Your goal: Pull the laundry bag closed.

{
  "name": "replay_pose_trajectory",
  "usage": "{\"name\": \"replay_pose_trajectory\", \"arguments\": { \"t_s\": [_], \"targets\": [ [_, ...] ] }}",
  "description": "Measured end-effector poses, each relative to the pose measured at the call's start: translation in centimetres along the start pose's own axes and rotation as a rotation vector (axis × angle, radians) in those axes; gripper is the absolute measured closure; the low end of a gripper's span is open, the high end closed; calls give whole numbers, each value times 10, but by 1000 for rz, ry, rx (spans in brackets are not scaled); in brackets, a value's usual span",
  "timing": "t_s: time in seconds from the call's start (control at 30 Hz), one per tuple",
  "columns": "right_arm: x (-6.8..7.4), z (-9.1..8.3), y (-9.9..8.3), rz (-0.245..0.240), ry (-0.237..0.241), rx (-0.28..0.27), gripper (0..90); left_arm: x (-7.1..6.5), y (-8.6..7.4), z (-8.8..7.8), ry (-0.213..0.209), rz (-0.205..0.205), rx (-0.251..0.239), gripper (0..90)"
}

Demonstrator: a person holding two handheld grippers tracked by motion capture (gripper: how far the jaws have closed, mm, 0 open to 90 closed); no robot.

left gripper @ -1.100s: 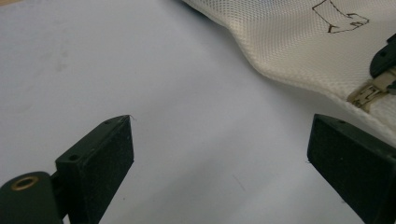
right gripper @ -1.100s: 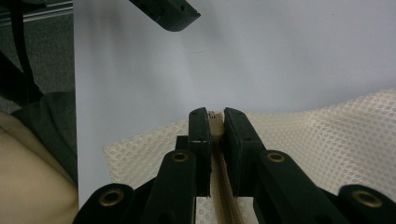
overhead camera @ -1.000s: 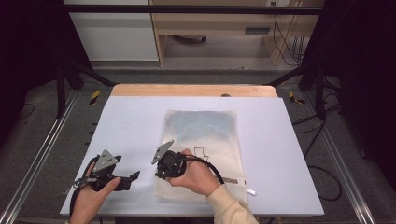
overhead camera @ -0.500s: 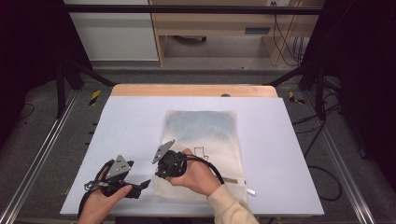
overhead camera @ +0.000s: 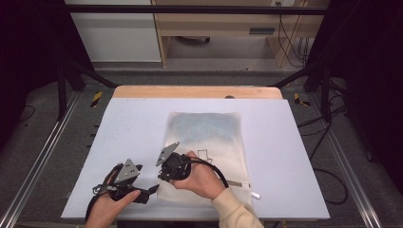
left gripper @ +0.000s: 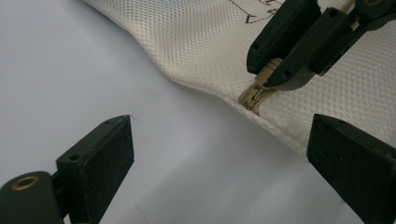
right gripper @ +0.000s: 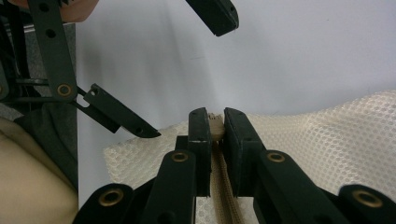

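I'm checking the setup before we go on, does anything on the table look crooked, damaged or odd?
Nothing damaged or spilled. The mesh bag lies slightly askew on the table, its near edge lifted into a ripple where the right gripper pinches the zipper pull.

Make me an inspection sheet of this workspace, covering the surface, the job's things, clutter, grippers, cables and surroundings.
Surface: white table top with a wooden strip along its far edge.
Job's things: cream mesh bag lies flat on the table; its tan zipper pull sits at the near left corner.
Clutter: a small pale strip lies by the bag's near right corner.
Grippers: right gripper is shut on the zipper pull; left gripper is open, beside the bag edge with its jaws around bare table.
Cables: a black cable loops from the right gripper over the hand; more cables on the floor at right.
Surroundings: black frame legs, grey floor, wooden furniture beyond the table.
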State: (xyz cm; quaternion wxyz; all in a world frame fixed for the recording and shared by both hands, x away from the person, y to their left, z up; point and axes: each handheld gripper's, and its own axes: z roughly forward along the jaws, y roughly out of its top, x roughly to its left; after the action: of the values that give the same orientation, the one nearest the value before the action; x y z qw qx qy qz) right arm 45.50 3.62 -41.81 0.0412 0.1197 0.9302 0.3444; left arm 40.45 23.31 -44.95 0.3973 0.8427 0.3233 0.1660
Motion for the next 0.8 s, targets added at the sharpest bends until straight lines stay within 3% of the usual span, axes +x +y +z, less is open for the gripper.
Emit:
{"name": "replay_pose_trajectory", "arguments": {
  "t_s": [0.57,0.8],
  "targets": [
    [0,-4,1,-2,-6,-13,818,-6,3,5,1,5,-14,69],
    [0,-4,1,-3,-11,-12,818,-6,4,4,-20,-11,-28,85]
  ]
}}
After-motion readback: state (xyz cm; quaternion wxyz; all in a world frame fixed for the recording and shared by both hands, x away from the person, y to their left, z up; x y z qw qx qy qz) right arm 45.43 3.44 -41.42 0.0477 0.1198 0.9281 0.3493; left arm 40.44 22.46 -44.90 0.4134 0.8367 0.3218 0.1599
